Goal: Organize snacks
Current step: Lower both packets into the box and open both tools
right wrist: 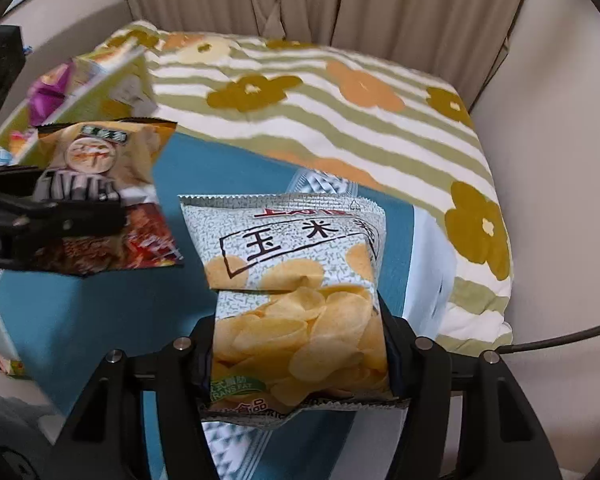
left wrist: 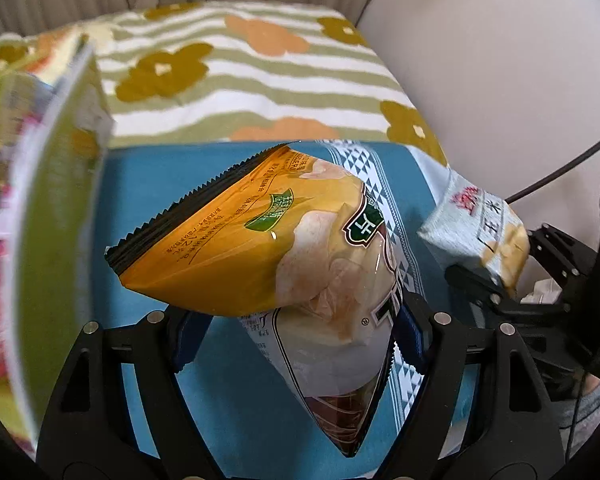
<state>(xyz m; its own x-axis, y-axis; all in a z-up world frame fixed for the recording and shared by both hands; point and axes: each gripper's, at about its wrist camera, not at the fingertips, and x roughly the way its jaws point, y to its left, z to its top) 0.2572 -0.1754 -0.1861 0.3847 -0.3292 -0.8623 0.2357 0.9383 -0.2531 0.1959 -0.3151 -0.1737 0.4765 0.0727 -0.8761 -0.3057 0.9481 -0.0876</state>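
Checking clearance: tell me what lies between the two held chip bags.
In the right wrist view, only bare blue cloth shows between the orange bag and the silver-grey bag.

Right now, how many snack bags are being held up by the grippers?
2. The orange chip bag sits in the left gripper; the silver chip bag sits in the right gripper. More snacks lie blurred at the left edge, partly hidden.

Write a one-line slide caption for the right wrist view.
Right gripper clamps a silver corn-chip bag above a blue cloth, while the left gripper holds an orange chip bag nearby.
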